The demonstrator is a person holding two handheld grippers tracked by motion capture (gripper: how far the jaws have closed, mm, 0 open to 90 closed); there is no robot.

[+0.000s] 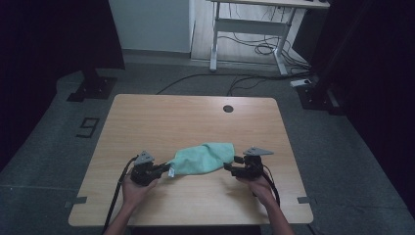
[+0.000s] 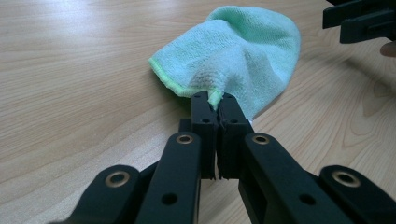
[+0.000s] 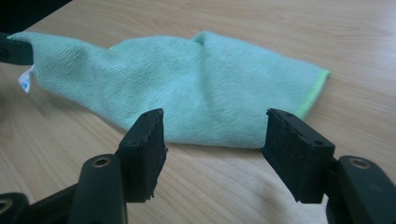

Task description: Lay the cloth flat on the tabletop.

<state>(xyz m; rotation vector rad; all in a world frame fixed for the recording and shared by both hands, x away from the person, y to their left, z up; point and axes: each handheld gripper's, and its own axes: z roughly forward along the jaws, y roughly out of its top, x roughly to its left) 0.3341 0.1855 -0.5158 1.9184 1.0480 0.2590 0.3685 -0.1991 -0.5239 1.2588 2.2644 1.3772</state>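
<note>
Both claws are low over the wooden table (image 1: 147, 112), one at each end of a pale green cloth (image 1: 205, 157).

At the left end, the left gripper (image 1: 165, 169) has its jaws pressed tight together on a corner of the cloth. From the left gripper view you can see the yellow-green hem pinched right at the fingertips (image 2: 201, 100), with the rest of the fabric fanning out away from the claw across the tabletop. A small white label (image 1: 172, 172) hangs at that pinched corner, just beside the jaws.

On the other side, the right gripper (image 1: 230, 167) stands with its jaws well apart and nothing between the pads. In the right gripper view the cloth (image 3: 187, 88) lies flat on the wood just beyond the two black fingertips (image 3: 147, 140), its near edge running across the gap between them but a little short of it; bare table shows between the pads. From above, this claw sits just beside the cloth's right end, close to it, though I cannot tell whether it touches.

Between the two claws the cloth is bunched and drawn into a long shape, narrower toward the left grip and fuller at the right, lying a little nearer the person than the table's middle. A hand (image 1: 134, 188) backs each tool from the near edge.
</note>
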